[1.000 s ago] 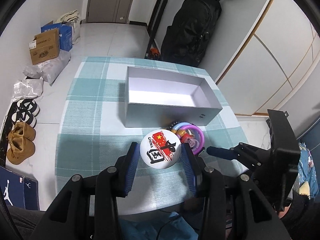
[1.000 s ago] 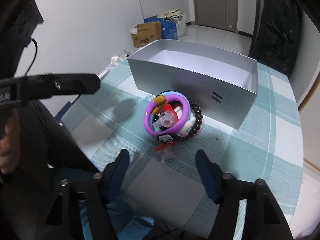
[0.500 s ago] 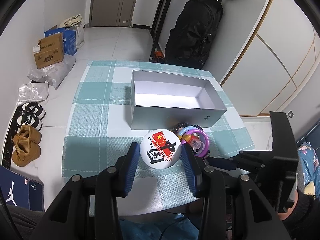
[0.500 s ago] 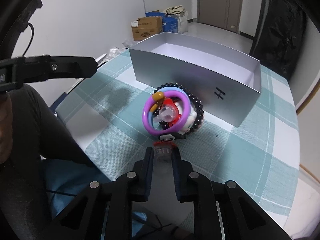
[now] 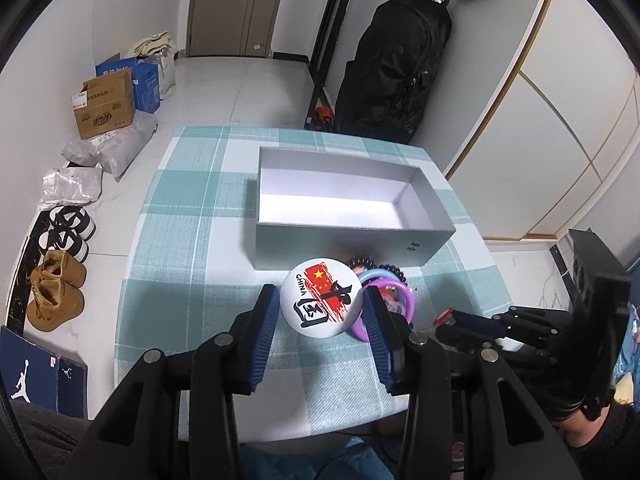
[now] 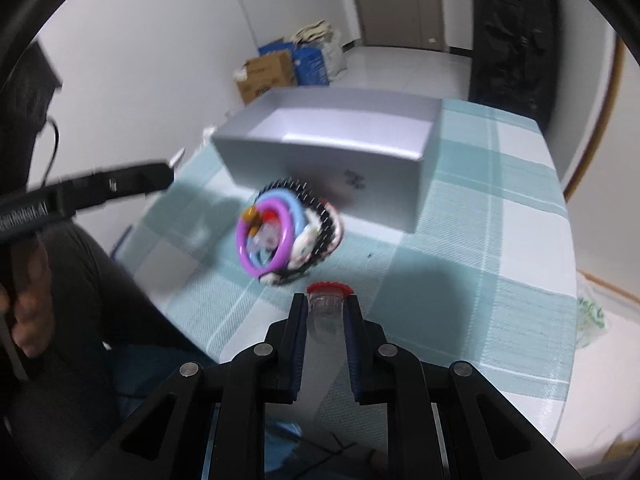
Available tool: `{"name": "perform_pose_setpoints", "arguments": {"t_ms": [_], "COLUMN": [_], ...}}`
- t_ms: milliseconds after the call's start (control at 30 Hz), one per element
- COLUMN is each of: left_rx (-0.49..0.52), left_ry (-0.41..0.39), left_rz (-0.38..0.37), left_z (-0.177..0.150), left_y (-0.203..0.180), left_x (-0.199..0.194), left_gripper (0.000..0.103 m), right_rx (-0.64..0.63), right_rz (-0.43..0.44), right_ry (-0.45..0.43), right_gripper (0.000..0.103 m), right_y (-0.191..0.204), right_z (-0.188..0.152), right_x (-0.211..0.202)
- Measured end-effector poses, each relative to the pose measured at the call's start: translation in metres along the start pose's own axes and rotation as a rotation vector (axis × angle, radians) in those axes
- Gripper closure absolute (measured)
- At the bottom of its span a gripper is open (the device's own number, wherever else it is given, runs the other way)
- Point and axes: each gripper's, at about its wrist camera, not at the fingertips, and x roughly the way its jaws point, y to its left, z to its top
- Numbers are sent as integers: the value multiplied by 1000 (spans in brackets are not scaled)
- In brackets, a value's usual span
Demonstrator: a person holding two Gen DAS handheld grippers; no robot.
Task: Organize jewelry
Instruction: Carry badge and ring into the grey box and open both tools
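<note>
Tabletop point(image 5: 172, 240) with teal check cloth; grey box point(image 5: 344, 236) sits open and empty near the far side, one wall marked with an H. Just in front of the box, a pile point(image 6: 288, 232) of jewelry: purple ring, blue ring, black bead bracelet, white bits, all nested together, blurred in the right view.

Left tongs point(image 5: 320, 308) clamped on a round white badge point(image 5: 322, 304) with red flag print and "CHINA", pads on its rim on both sides, held above the cloth just left of the pile. The badge looks stiff and light; its rim looks smooth, so it could slip if the grip goes off centre. Taking it by the rim, as now, looks right.

Right tongs point(image 6: 326, 312) have just been closing and now pinch a small clear piece with a red toothed top point(image 6: 328, 296); the pads sit on the clear body, the red top sticks out ahead. It looks tiny, light and hard, probably plastic, and could pop out or crack under a hard squeeze. Best held on the body below the red top.

Both tongs tilt steeply down toward the cloth. The right ones come in from the near right edge, seen in the left view as a dark arm with the red tip point(image 5: 444, 316) at its end, just right of the pile. A hand point(image 6: 28, 296) grips the left handle at the edge of the right view.

Nothing in the box yet; judged step: carry both pieces over and drop them in.
</note>
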Motion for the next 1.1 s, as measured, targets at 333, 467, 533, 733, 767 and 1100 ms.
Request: {"name": "perform_pose_setpoints", "arguments": {"t_ms": [333, 467, 533, 733, 767, 1100], "left_rx": [-12, -13, -12, 6, 12, 33], "left_ry": [-53, -50, -46, -27, -22, 66], "left_rz": [8, 4, -1, -6, -6, -46], "left_z": [22, 35, 43, 64, 69, 85], "left_y": [-6, -8, -10, -15, -16, -15], "left_x": [-1, 6, 10, 25, 29, 73], "left_gripper": [66, 66, 66, 66, 66, 66], "right_rx": [55, 52, 52, 45, 41, 75], "right_rz": [60, 95, 110, 146, 151, 187], "right_ry": [-173, -209, -215, -239, -238, -178], "right_gripper": [86, 86, 86, 86, 86, 86], "right_y": [-8, -8, -10, -19, -20, -42], "right_z": [32, 52, 63, 92, 96, 117], "right_x": [-36, -42, -43, -36, -34, 8]}}
